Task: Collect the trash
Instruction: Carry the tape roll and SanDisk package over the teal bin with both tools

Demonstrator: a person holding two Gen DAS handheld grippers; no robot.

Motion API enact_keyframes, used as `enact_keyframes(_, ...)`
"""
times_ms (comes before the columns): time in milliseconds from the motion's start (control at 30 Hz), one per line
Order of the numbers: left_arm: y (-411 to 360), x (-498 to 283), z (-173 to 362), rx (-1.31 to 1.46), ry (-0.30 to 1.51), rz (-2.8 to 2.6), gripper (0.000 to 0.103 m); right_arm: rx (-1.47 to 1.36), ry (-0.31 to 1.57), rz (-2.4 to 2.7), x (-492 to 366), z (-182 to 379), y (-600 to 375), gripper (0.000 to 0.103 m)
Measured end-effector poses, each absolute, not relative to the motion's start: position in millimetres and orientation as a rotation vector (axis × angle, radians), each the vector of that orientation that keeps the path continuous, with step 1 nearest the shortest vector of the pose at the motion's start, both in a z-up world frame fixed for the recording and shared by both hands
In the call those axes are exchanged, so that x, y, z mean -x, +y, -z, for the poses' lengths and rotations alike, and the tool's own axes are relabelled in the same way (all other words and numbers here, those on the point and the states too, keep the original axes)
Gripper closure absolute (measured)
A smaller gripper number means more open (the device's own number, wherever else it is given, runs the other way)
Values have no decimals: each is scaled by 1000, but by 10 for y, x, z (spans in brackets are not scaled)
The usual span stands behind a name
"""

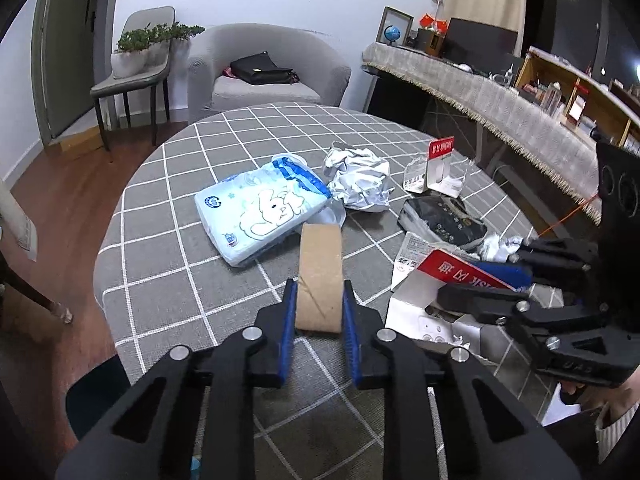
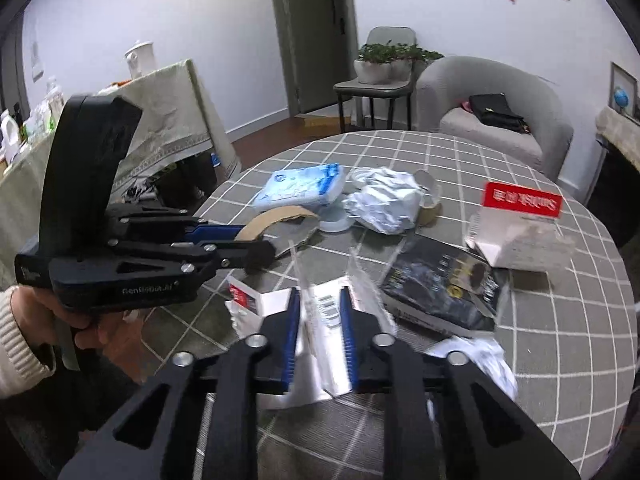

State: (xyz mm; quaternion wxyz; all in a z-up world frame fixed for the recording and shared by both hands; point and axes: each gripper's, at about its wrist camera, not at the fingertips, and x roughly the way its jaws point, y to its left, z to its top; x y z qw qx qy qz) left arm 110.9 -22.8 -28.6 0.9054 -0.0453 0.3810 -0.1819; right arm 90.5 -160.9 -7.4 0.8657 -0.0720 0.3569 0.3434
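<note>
Cardboard ring [image 1: 320, 276] in left gripper [image 1: 320, 292] (clamped)

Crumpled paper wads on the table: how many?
2. The large wad sits mid-table beside the blue tissue pack; a small wad lies at the near edge, right of the dark packet. More may be hidden.

The cardboard ring [image 1: 320, 276] is matt brown, rough-edged; the tablecloth [image 1: 168, 264] is woven grey cloth. The tissue pack [image 1: 262, 210] wears glossy plastic film — as does the dark packet [image 2: 440, 284]. Crumpled paper [image 1: 358, 180] looks creased, dull white.
</note>
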Motion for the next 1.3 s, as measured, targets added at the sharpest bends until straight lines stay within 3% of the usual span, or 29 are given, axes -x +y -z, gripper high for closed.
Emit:
enact_keyframes(200, -169, -1044, 225, 88, 767, 385, 80, 186, 753, -719, -883, 78, -1485, 101)
enact_keyframes(733, 457, -833, 1, 138, 707, 319, 80, 155, 701, -748, -872, -138, -1128, 101)
enact_keyframes(1300, 1552, -640, 313, 177, 776, 132, 80, 191, 719, -876, -914, -149, -48, 101)
